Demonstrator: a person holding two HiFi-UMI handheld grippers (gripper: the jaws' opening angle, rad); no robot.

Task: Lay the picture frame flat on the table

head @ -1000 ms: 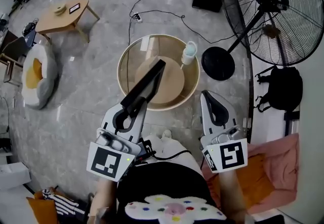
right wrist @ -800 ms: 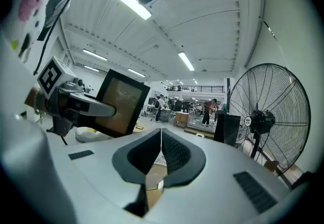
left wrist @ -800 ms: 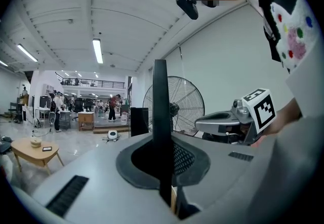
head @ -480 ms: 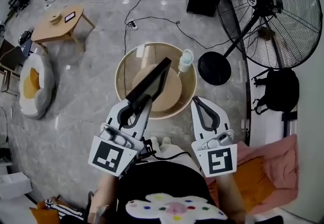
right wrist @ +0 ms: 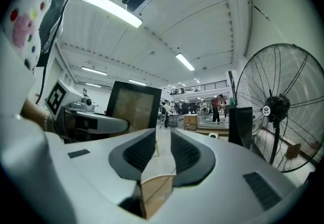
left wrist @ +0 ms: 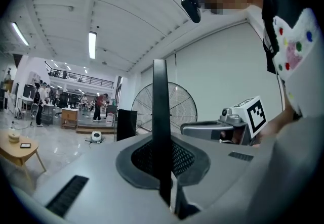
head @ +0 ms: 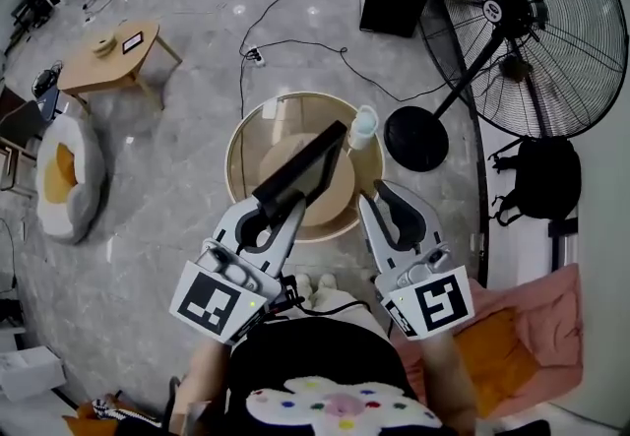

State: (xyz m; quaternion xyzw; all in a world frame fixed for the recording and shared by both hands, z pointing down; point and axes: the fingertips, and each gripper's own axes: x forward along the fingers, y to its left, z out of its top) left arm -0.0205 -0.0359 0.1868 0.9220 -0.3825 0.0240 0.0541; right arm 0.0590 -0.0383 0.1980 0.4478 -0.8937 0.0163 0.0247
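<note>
My left gripper (head: 283,200) is shut on the lower edge of a black picture frame (head: 300,168), which it holds tilted in the air over the near side of the round glass table (head: 236,144). In the left gripper view the frame (left wrist: 160,112) stands edge-on, pinched between the jaws. My right gripper (head: 382,196) hovers beside it at the table's near right rim. Its jaws are opening, with a narrow gap and nothing between them (right wrist: 163,149). The right gripper view shows the frame's brown face (right wrist: 132,106) and the left gripper (right wrist: 91,123).
A white bottle (head: 364,126) stands on the table's far right. A large floor fan (head: 522,21) with a black round base (head: 417,139) is close on the right. A black bag (head: 546,183) lies beyond. A wooden coffee table (head: 108,55) and a cushion seat (head: 64,173) are on the left.
Both grippers have moved forward toward the round table, and the frame now reaches farther over it. The right gripper's jaws have parted a little.
</note>
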